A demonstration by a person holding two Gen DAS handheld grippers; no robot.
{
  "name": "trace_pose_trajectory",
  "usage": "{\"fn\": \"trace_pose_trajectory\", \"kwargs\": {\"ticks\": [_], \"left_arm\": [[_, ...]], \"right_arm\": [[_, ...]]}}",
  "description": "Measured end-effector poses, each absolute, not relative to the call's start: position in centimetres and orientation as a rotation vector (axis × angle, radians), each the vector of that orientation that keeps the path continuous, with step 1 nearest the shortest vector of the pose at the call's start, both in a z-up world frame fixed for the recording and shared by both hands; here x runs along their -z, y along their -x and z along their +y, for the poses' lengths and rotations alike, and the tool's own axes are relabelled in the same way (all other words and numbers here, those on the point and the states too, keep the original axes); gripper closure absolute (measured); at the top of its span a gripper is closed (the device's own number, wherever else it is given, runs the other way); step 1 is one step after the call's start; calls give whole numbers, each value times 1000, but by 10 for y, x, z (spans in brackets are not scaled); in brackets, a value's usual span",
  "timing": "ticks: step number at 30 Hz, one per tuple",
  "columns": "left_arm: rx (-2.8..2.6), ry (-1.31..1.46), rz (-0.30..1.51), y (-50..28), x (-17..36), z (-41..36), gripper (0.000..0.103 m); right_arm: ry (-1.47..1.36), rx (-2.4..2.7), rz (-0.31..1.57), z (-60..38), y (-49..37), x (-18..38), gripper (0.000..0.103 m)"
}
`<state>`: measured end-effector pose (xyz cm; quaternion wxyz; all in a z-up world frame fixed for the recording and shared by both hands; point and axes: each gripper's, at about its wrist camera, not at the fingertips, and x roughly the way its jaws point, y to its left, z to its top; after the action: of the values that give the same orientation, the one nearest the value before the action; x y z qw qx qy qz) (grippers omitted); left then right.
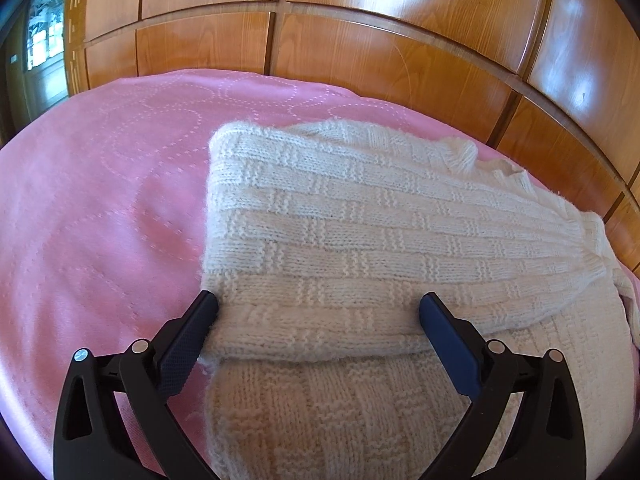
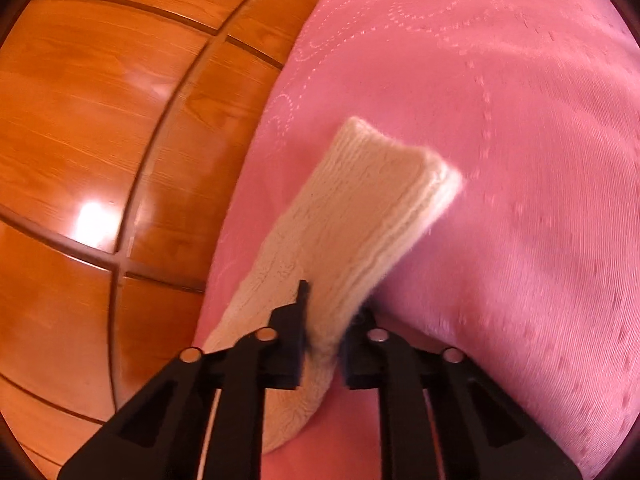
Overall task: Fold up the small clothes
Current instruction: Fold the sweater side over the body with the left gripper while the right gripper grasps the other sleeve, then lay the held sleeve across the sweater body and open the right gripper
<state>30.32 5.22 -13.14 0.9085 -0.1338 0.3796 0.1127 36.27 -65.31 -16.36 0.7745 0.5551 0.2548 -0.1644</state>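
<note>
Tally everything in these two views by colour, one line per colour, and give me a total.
Cream: 1, the knitted sweater, one part of it pinched in the right tongs
Pink: 1, the quilted bedspread
Black: 2, the left tongs, standing wide open over the sweater, and the right tongs
Orange-brown: 1, the panelled wooden wardrobe
Total: 5

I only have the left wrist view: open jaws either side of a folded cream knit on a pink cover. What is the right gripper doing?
Observer: The right gripper has its jaws pinched on a narrow cream knitted strip.
Operator: Is that strip lying flat?
Observer: No, it rises from the jaws, its far end up off the pink cover.
Operator: Anything beside it?
Observer: The wooden panelling fills that view's left side, next to the cover's edge.
</note>
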Motion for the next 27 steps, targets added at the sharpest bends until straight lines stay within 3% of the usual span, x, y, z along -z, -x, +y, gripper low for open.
{"fn": "trace_pose_trajectory", "kwargs": {"ticks": [7, 14, 23, 24, 25, 27], "left_arm": [[-230, 285, 780, -303, 131, 53, 4], [-226, 295, 778, -302, 131, 54, 4], [-226, 297, 778, -302, 131, 54, 4], [-225, 298, 778, -302, 131, 54, 4], [-224, 299, 778, -302, 131, 54, 4], [-222, 301, 779, -303, 131, 54, 4]], "right_arm": [[-994, 205, 501, -604, -386, 101, 93], [-748, -137, 484, -467, -405, 31, 93], [-263, -422, 570, -290, -386, 33, 89], [-213, -436, 601, -275, -383, 43, 72], [-162, -439, 636, -263, -380, 55, 44], [-75, -404, 673, -253, -376, 73, 23]]}}
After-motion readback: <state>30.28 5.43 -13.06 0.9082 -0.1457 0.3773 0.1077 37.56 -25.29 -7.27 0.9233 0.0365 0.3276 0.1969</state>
